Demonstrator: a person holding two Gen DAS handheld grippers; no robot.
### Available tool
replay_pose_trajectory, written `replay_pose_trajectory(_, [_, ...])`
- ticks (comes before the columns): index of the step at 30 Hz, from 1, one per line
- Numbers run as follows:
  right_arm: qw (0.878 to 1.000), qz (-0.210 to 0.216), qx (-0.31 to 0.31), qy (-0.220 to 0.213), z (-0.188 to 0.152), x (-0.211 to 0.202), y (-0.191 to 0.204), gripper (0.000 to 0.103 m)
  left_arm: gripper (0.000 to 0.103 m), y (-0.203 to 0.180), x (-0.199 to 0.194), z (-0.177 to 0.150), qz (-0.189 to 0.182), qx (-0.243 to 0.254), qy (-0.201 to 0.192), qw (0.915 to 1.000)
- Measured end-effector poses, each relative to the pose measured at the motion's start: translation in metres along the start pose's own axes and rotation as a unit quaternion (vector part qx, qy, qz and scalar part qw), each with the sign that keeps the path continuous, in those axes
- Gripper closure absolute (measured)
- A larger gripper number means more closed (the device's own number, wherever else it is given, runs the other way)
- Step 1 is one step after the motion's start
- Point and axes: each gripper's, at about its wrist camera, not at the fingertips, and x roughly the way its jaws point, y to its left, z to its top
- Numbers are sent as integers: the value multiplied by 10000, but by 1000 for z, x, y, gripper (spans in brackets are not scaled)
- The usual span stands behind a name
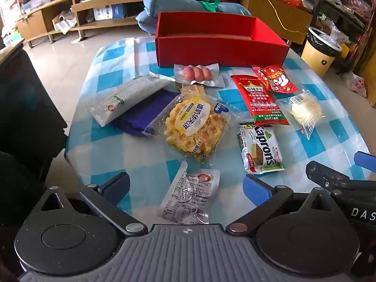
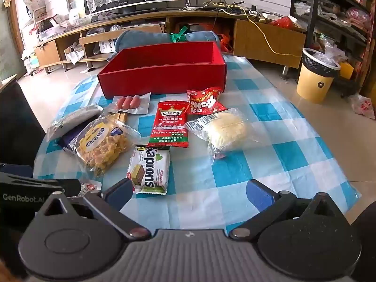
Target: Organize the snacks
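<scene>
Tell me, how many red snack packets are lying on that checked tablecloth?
2. The long flat red packet with a crown lies mid-table, in front of the red cardboard box. The small puffy red packet sits just to its right, its edge overlapping it. Others may be hidden.

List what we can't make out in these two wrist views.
- Red box floor: both views, hidden by its near wall; contents cannot be told.
- Purple pack: both views, mostly covered by the grey pack and yellow snack bag; label hidden.
- White packet: print too small in the left view; in the right view only a corner shows behind the left gripper.
- Right gripper: cut off by the left view's right edge.
</scene>
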Motion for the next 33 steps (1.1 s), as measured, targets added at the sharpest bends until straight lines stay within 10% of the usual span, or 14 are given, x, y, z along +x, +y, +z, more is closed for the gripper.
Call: replay_pose_trajectory(33, [10000,-1,-78,-33,-2,0,3,5,0,0,0,-3,-7,24,36,10000])
